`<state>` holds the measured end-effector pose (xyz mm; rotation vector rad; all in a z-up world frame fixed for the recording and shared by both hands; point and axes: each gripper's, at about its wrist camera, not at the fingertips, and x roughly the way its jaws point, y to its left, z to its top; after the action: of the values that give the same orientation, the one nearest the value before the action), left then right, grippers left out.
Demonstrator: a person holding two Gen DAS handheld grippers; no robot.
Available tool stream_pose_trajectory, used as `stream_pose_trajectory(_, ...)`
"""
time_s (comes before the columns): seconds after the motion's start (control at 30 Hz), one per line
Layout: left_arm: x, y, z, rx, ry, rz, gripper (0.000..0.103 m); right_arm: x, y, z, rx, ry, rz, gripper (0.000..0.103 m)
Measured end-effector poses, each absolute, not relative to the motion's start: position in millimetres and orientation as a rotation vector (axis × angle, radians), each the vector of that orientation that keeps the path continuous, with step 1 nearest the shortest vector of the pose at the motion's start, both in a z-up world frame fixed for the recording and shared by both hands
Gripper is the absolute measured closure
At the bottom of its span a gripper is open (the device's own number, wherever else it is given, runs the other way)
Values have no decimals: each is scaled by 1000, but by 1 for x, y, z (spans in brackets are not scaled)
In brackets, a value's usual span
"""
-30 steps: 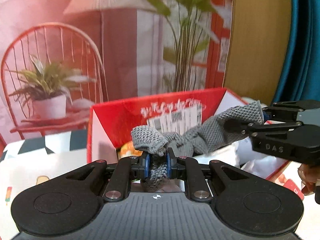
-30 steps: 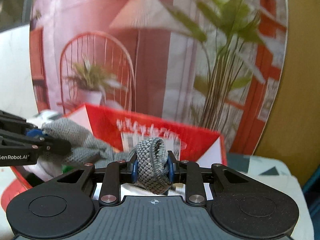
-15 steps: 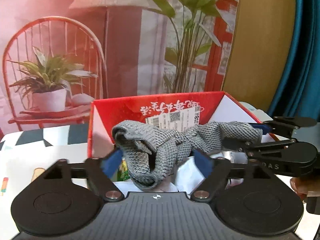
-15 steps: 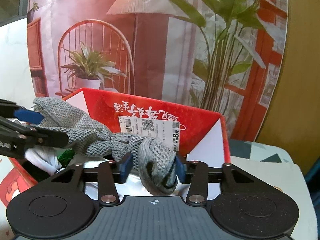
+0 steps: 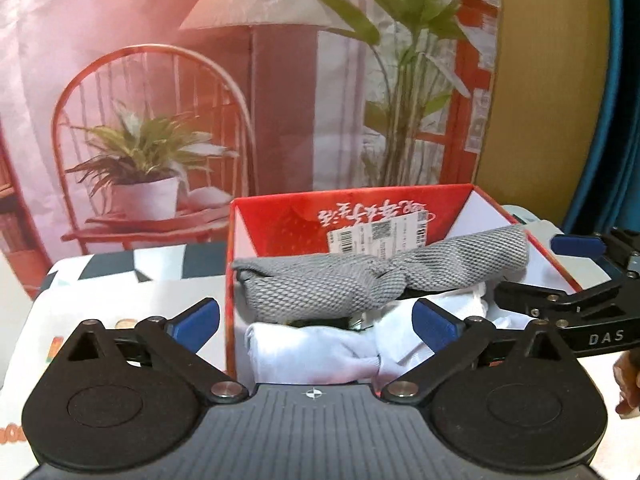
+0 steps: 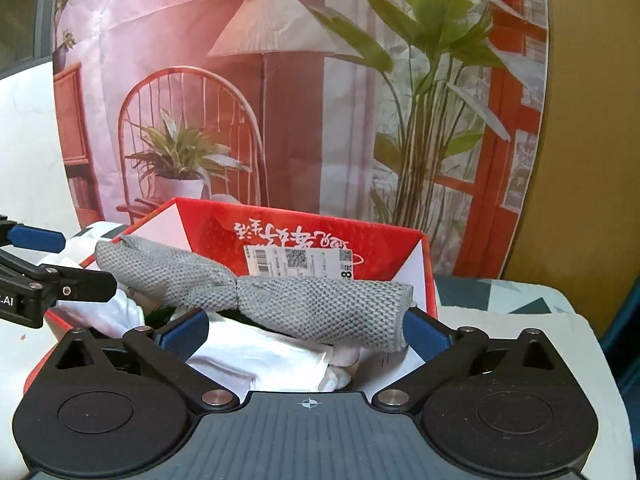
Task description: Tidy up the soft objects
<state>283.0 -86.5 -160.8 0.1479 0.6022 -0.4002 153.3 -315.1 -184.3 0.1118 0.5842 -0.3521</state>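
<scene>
Left gripper: matte black linkage arms, silver pivot screws, blue finger pads, ribbed grey base with a small white crosshair mark. Right gripper: same build; its side carries white lettering "DAS".

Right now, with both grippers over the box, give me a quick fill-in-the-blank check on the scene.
1. The grey knit cloth lies across the top of the ____ box.
2. Under it in the box sits ____ cloth.
3. Nothing is between the left gripper pads, and its jaws are ____.
4. The pads on the right gripper are coloured ____.

Missing words: red; white; opening; blue
</scene>
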Motion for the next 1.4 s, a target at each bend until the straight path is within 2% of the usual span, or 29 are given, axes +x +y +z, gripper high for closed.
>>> stream_pose_trajectory(0.27, 272, -91, -164, 261, 581, -273, 0, 147, -311, -188, 136, 616, -382, 0)
stream_pose_trajectory(0.67, 237, -84, -136, 242, 531, -306, 0, 123, -304, -162, 156, 586, -398, 0)
stream_pose_trajectory(0.93, 197, -63, -92, 127, 458, -305, 0, 99, -285, -112, 173, 539, -413, 0)
stream_pose_trajectory(1.4, 80, -34, 10, 81, 288, -257, 0, 18, -215, 8, 99, 324, -357, 0)
